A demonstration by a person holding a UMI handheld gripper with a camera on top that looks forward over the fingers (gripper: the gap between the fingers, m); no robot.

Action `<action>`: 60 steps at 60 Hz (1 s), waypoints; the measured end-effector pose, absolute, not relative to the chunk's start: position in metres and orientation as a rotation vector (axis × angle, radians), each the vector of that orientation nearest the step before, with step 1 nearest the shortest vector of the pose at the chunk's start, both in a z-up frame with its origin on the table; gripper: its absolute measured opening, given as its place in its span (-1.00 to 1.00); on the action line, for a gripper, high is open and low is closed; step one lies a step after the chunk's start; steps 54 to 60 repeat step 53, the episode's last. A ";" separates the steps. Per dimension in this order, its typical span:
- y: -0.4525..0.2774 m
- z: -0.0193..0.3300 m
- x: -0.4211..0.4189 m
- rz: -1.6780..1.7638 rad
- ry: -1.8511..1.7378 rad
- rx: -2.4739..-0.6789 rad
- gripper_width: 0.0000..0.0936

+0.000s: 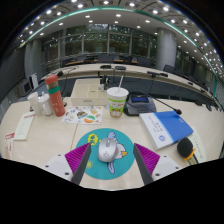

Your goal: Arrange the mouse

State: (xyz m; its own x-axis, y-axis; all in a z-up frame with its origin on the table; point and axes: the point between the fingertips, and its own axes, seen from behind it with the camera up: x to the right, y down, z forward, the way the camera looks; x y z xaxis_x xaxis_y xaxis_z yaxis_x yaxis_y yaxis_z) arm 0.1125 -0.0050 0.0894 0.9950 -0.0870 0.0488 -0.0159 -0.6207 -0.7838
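A white computer mouse (pixel 107 151) rests on a round teal mouse pad (pixel 92 163) printed with a cartoon figure, on a pale wooden table. My gripper (pixel 112 165) hovers over it, its two fingers spread wide to either side. The mouse stands between the purple pads (pixel 78 157), with a clear gap at each side. Neither finger touches it. The front of the teal pad is hidden behind the fingers.
Beyond the mouse stand a green-and-white paper cup (pixel 117 101), an orange bottle (pixel 55 96), a white container (pixel 43 102) and a picture card (pixel 83 115). A blue-covered book (pixel 166 128) and a dark round object (pixel 185 149) lie to the right. Desks and chairs fill the room behind.
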 end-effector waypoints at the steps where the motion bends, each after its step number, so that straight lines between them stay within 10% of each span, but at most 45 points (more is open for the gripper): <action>1: -0.011 0.098 0.111 -0.102 0.067 -2.232 0.83; 19: -0.162 0.202 0.067 -0.064 0.050 -2.166 0.83; 60: -0.332 0.248 0.044 -0.084 0.054 -2.110 0.83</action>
